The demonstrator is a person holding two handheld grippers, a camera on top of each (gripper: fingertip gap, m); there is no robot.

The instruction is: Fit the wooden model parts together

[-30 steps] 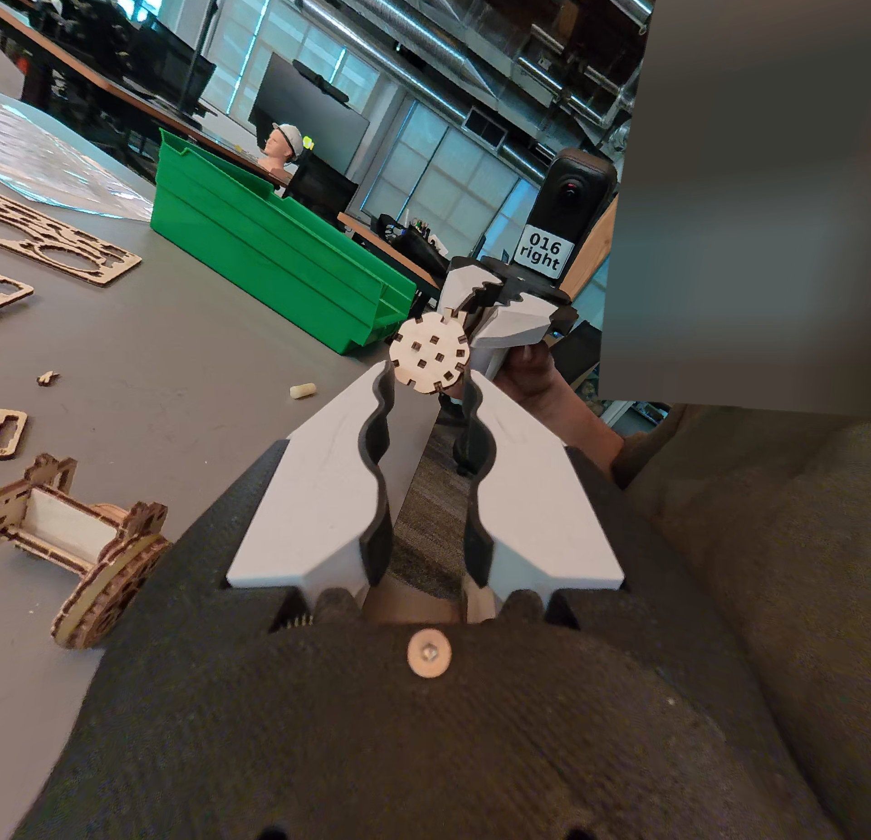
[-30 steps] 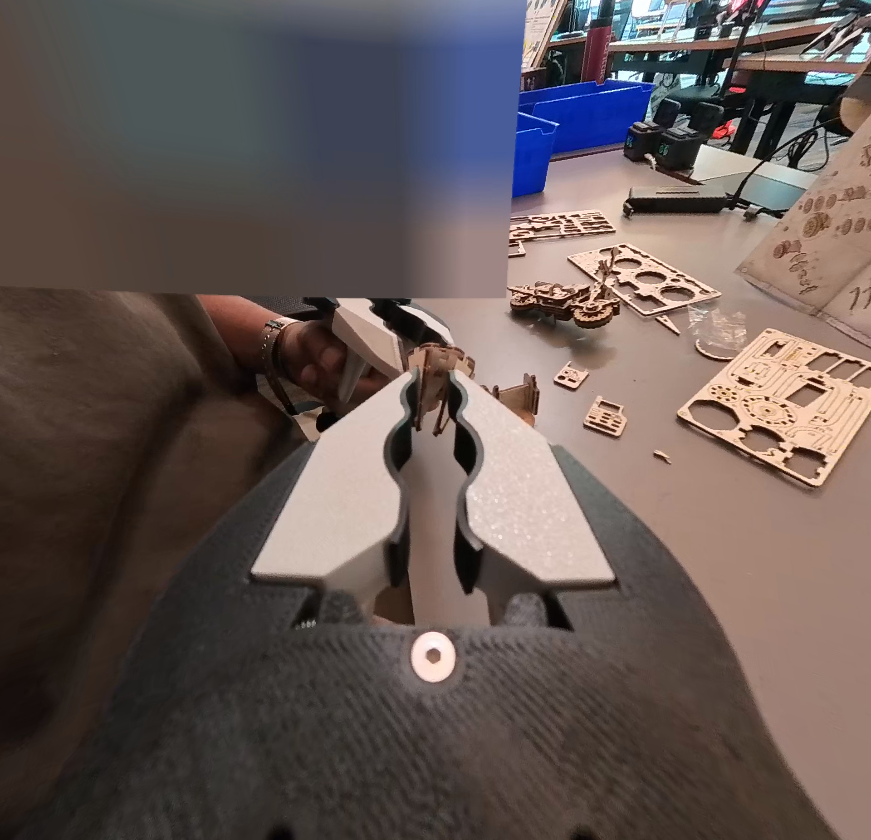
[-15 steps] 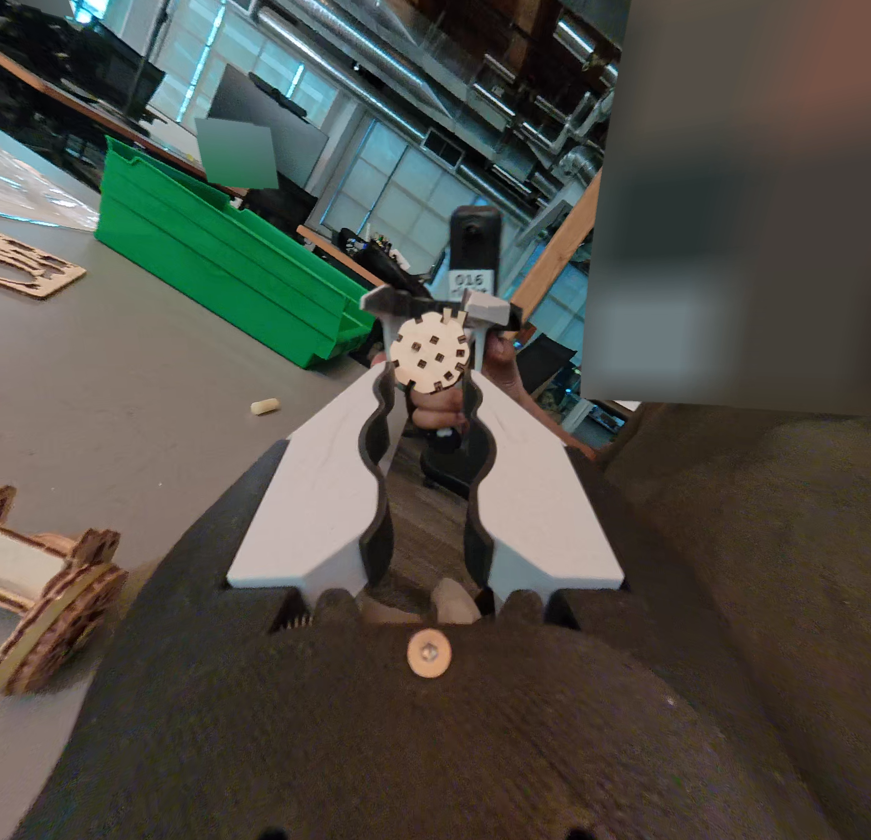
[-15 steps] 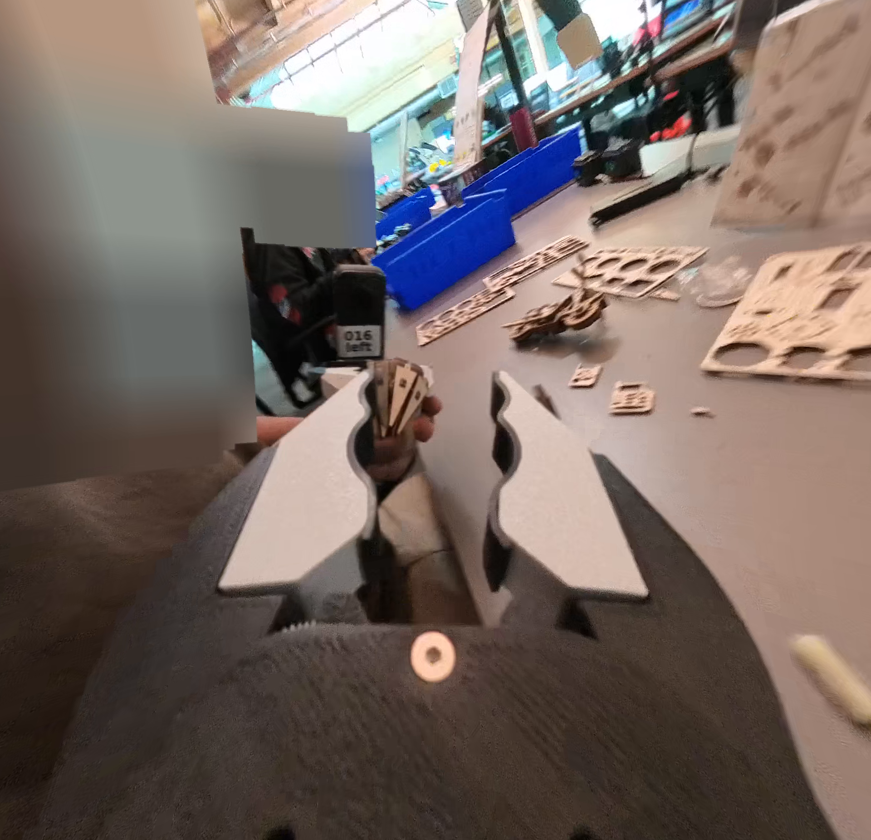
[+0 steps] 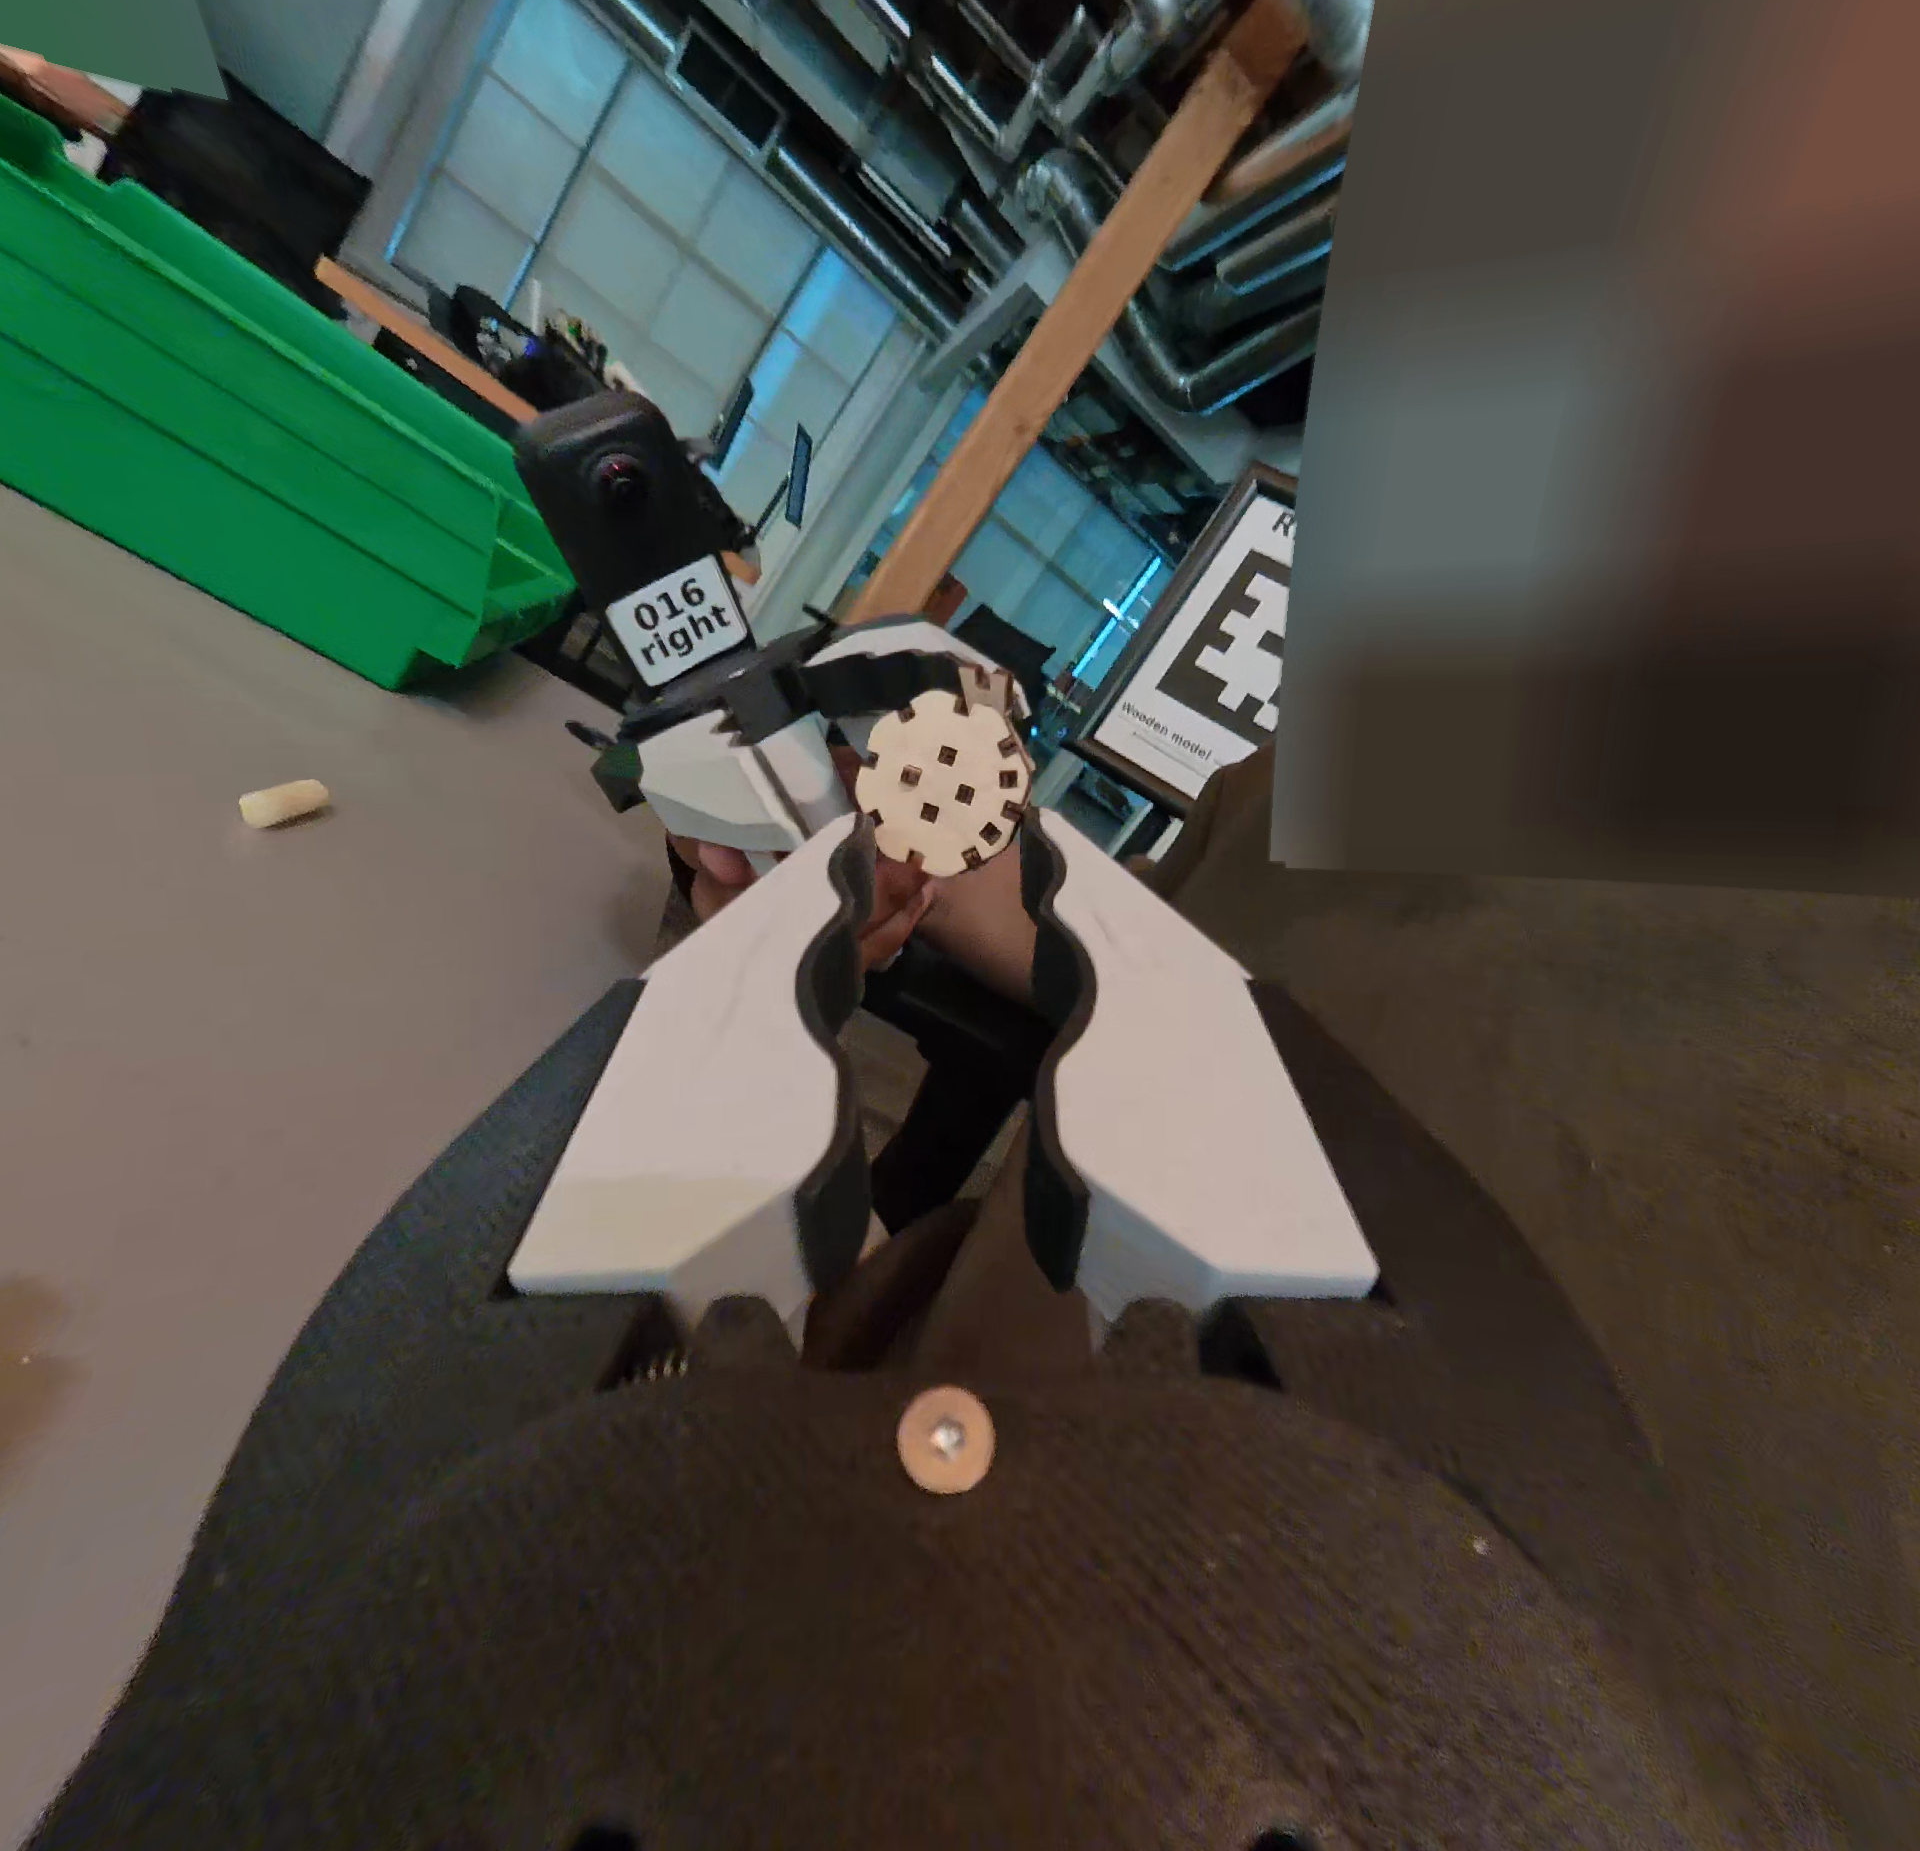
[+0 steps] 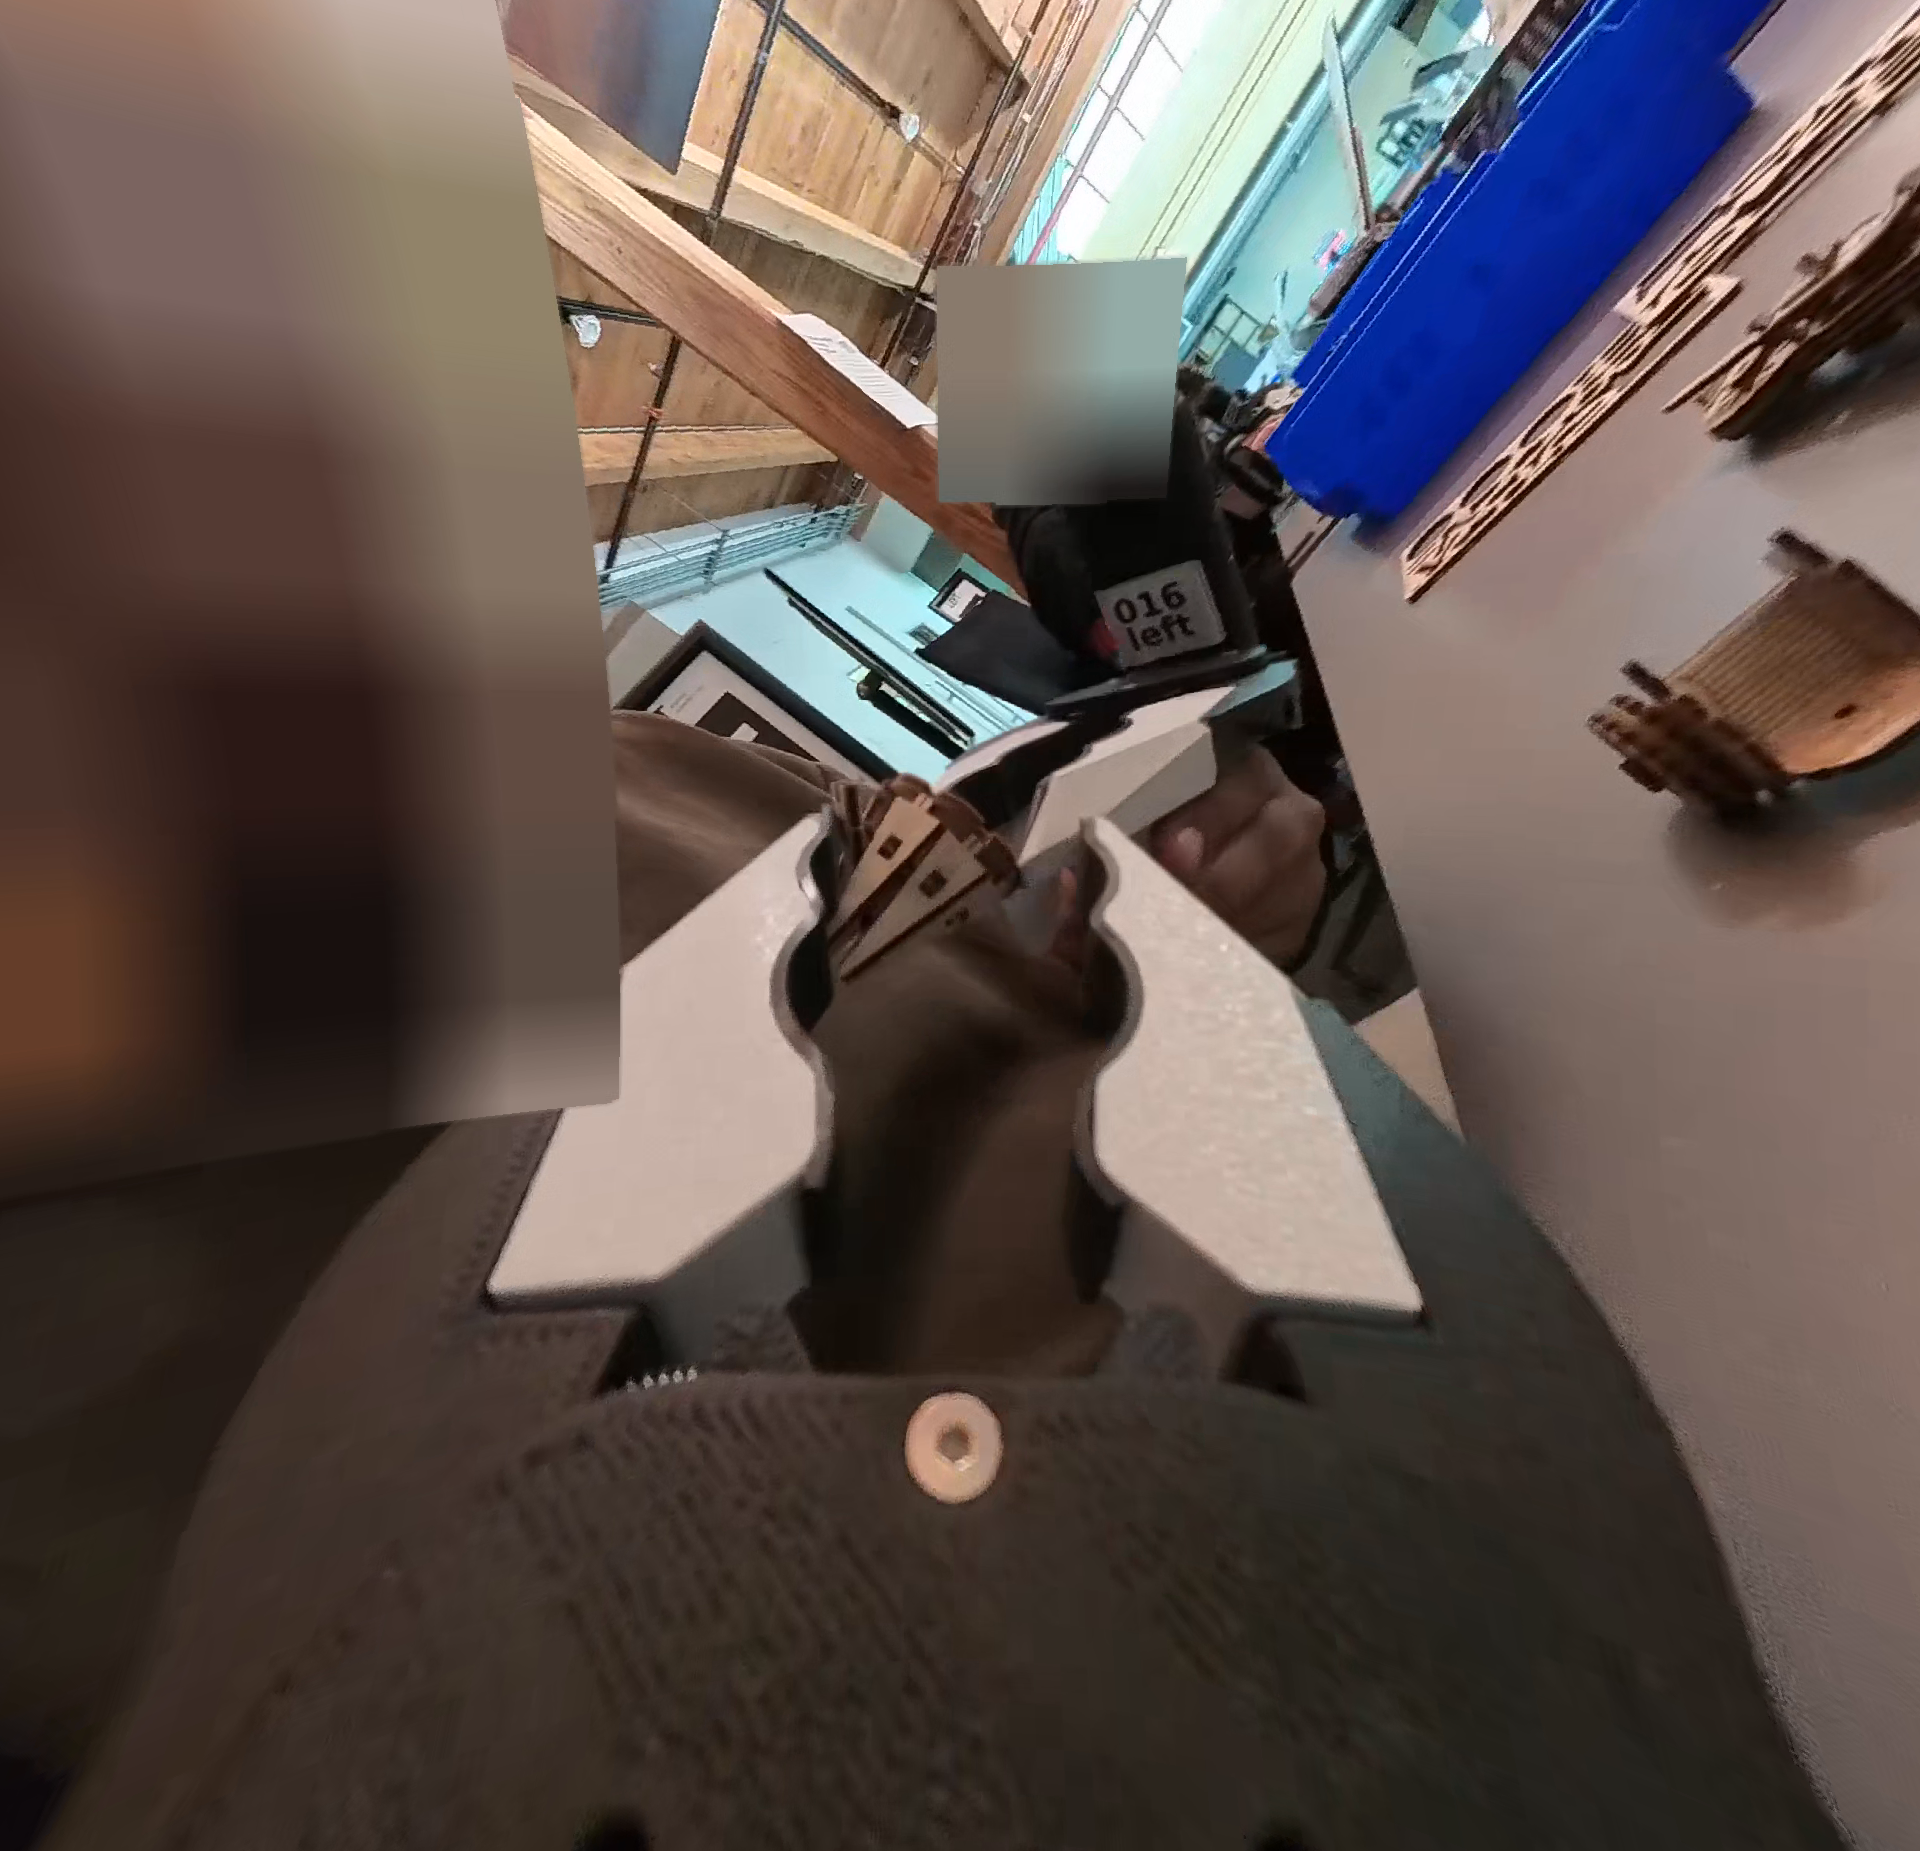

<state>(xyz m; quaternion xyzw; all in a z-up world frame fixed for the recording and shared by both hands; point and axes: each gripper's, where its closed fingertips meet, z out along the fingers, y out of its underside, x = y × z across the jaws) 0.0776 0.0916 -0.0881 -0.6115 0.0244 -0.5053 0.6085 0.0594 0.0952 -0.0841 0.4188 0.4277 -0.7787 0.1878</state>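
Observation:
A round wooden disc part (image 5: pixel 943 783) with square slots and notched edges sits between the fingertips of my left gripper (image 5: pixel 940 840), which is shut on it and holds it in the air off the table edge. In the right wrist view the same part (image 6: pixel 914 866) shows edge-on as several stacked slotted layers. My right gripper (image 6: pixel 961 830) is open, and its left finger lies beside the part. The right gripper (image 5: pixel 821 731) faces me just behind the disc. The left gripper (image 6: pixel 1049 762) shows behind the part.
A green bin (image 5: pixel 208 492) and a small beige peg (image 5: pixel 283 802) are on the grey table (image 5: pixel 260 1022). A blue bin (image 6: pixel 1507 274), a cut wooden sheet (image 6: pixel 1590 347) and a wooden box sub-assembly (image 6: pixel 1787 689) lie to the right. A framed sign (image 5: pixel 1216 648) stands behind. Only a small space, under 4 cm, lies between the two pairs of fingers.
My right gripper was shut on the wooden part a second ago and has opened and let go. The left gripper keeps hold of it. Both grippers have tilted and swung.

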